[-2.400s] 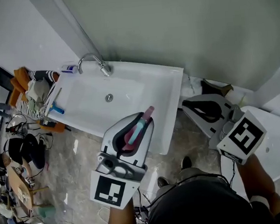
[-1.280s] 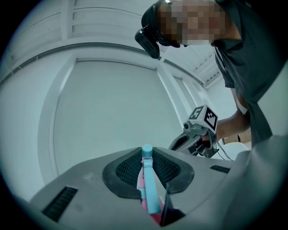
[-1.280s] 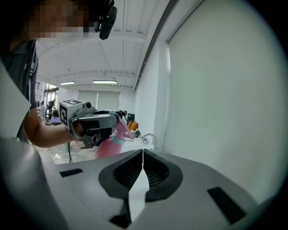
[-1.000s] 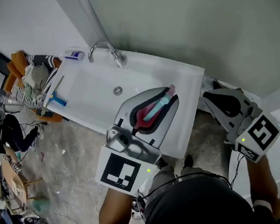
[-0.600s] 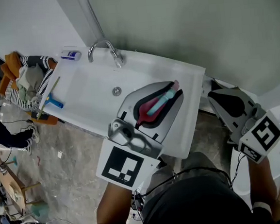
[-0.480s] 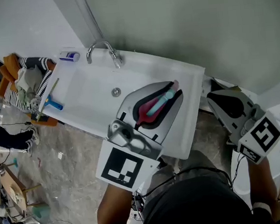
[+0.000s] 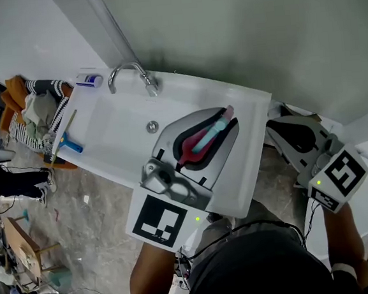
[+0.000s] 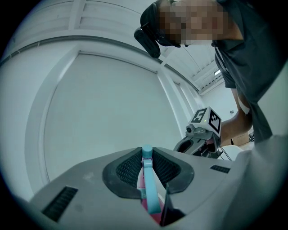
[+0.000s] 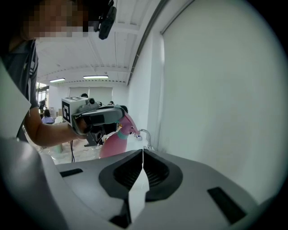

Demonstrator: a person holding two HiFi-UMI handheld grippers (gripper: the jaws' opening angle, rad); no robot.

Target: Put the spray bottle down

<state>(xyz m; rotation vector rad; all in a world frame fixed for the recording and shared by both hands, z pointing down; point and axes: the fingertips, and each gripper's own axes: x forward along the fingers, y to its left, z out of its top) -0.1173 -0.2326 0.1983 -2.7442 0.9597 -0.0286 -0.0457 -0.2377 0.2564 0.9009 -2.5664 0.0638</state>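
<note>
Left hand-held gripper (image 7: 220,124) is clamped on the head of the pink spray bottle (image 7: 202,140), teal trigger part sitting right between the jaws. From the right gripper view the bottle's fat body hangs below those jaws, roughly upright but leaning a bit. So it's in the air over the right end of the sink (image 7: 250,169), not resting on anything as far as I can tell.

Right hand-held gripper (image 9: 142,155) is off at about 3 o'clock from the left one, jaws pressed together with nothing in them that I can make out. It's well clear, so leave it parked there.

My take on doing this well:
- pick a flat spot. The sink's wide right-hand rim at about 5 o'clock from the bottle looks the easiest; the basin slopes, so I'd skip it
- straighten the bottle so the base lands flat, not on an edge
- go down slowly until the base takes the weight, then spread the jaws
- pull back along the jaw line so the trigger doesn't snag and tip it

Further back at about 10 o'clock are the faucet (image 7: 129,74) and a small tube (image 7: 88,80), neither in the way.
</note>
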